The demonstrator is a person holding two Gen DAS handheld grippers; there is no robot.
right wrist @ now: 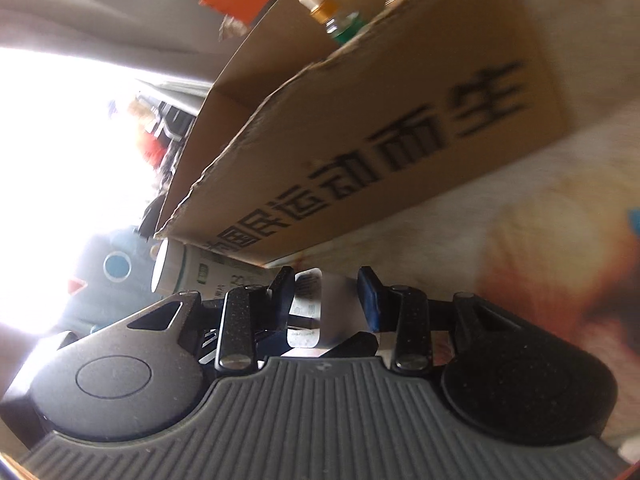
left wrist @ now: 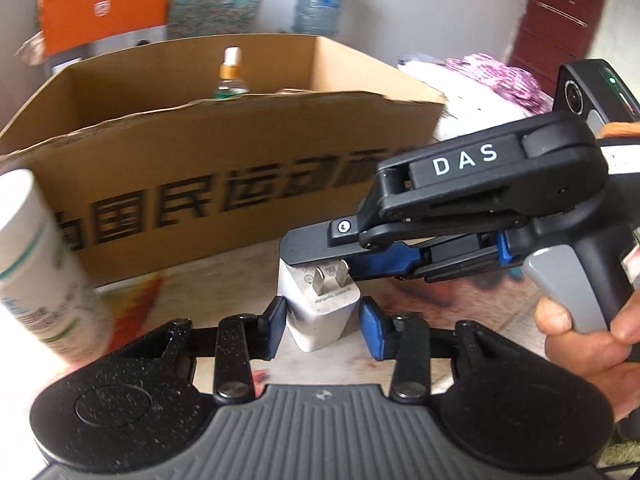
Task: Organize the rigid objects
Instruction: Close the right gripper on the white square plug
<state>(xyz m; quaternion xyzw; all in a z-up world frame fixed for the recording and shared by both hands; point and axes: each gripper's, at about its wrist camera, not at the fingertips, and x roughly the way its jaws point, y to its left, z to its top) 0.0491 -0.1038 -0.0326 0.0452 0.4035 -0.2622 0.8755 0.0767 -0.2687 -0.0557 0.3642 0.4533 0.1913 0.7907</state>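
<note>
Your left claw (left wrist: 323, 322) straddles the white charger (left wrist: 320, 308) on the tabletop (left wrist: 460, 312), pads spread with slim gaps either side. Your right claw (left wrist: 316, 252) reaches in from the right, also spread, around the charger's pronged top. Behind stands the cardboard box (left wrist: 224, 168); a white bottle (left wrist: 36, 268) sits left.

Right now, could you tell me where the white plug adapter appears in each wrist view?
Left wrist: the white plug adapter sits low centre, between the left gripper fingers, prongs up.
Right wrist: it sits low centre, between the right gripper fingers.
Shared landmark: the cardboard box behind it.
</note>
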